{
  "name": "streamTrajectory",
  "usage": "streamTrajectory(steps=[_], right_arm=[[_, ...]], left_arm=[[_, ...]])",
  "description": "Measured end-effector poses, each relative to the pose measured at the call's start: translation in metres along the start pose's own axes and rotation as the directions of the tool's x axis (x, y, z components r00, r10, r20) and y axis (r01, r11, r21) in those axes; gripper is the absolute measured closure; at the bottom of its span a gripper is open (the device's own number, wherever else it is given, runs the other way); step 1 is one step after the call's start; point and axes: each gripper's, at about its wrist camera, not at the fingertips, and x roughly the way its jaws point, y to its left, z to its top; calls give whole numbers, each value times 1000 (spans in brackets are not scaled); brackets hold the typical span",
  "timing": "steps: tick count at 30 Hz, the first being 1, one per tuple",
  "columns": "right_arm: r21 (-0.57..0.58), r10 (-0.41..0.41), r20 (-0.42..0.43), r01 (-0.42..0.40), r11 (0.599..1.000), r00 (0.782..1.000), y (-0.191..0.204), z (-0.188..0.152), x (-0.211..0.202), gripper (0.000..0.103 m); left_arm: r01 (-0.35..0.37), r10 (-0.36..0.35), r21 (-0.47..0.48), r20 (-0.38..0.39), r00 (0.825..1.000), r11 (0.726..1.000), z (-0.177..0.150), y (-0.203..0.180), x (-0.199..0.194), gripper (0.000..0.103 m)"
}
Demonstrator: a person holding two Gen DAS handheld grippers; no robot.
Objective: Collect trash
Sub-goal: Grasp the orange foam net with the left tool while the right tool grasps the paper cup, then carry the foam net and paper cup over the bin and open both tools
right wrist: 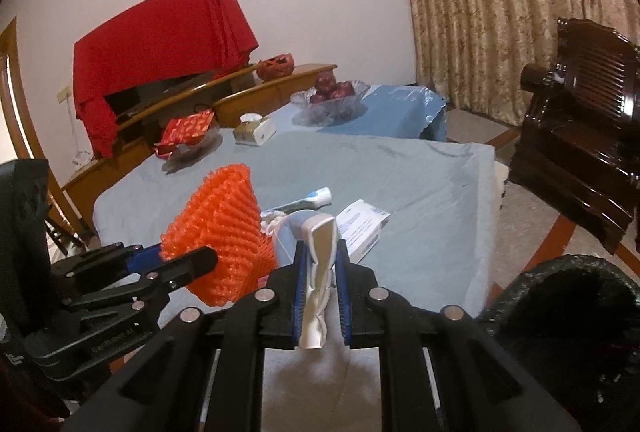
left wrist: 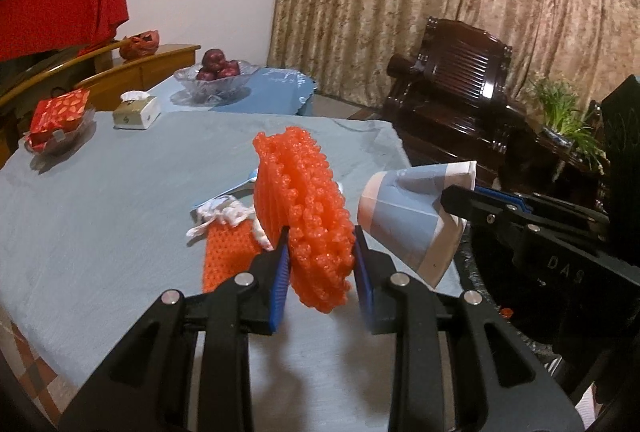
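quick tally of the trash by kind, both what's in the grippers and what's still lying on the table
orange foam fruit net: 2, one in the left gripper at, one on the table at
crushed paper cup: 1, in the right gripper
crumpled white wrapper: 1
tube: 1
white carton: 1
total: 6

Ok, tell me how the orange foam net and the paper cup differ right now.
The orange foam net is a bumpy, bright orange mesh; the paper cup is smooth, blue and white. The net keeps its puffy shape between the left gripper pads, while the cup is crushed flat in the right gripper. Both are clamped and lifted off the table.
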Motion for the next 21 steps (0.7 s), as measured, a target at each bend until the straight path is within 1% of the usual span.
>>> streamTrajectory(steps=[10,15,21], right_arm=[[32,-89,45,88,996,995,-27,3,-37,89],[58,-147,59,143,988,987,-48,0,-57,89],[99,-227,69,220,971,972,-76,-8,-83,89]], left_arm=[[72,-73,39,10,997,997,8,-36,1,75],[123,-124,67,3,992,990,11,-58,5,75],[195,-194,106,-15,981,975,14,-91,13,75]])
